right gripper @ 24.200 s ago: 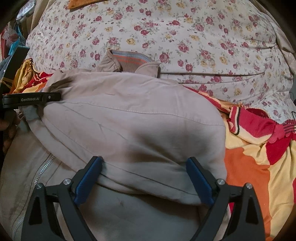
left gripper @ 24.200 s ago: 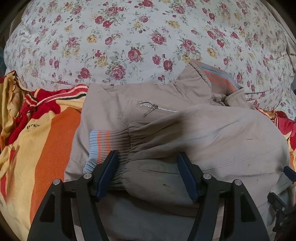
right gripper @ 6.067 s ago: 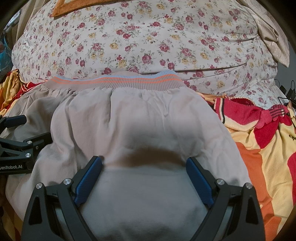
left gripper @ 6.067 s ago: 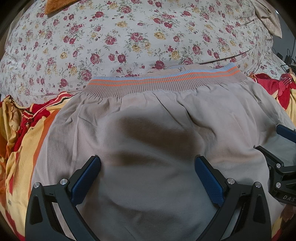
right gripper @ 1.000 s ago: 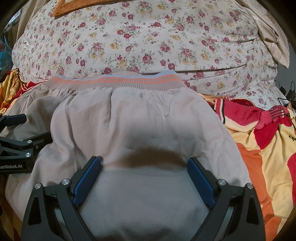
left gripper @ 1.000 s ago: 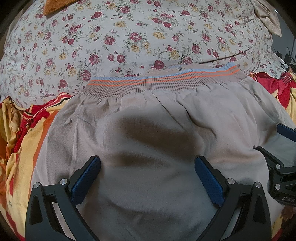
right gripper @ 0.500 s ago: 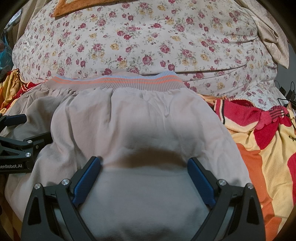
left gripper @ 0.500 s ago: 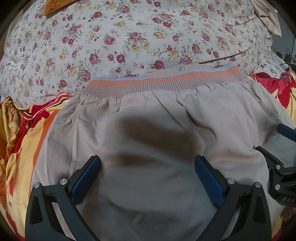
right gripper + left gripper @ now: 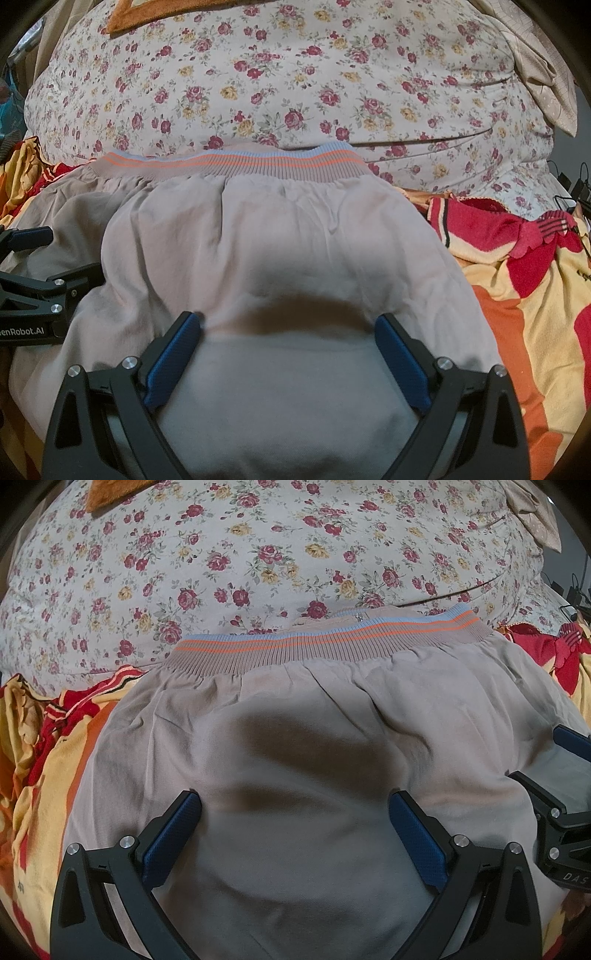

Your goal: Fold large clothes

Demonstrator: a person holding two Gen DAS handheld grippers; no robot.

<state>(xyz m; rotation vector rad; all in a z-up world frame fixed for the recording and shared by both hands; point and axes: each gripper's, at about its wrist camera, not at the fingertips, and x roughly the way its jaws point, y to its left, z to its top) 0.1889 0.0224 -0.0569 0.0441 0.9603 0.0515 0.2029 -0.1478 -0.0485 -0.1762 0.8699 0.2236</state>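
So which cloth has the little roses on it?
The big puffy quilt at the back, white with small red and yellow roses. The jacket in front is plain beige, and the blanket underneath has orange, yellow and red stripes.

Floral duvet bulged behind; striped blanket lay underneath, red, orange, yellow. Orange cloth sat atop duvet, beige fabric at right.

**Hidden and cut off**

Jacket near edge runs off both views' bottom; its front and sleeves can't be seen. Striped blanket mostly covered. Right gripper cropped at left view's edge.
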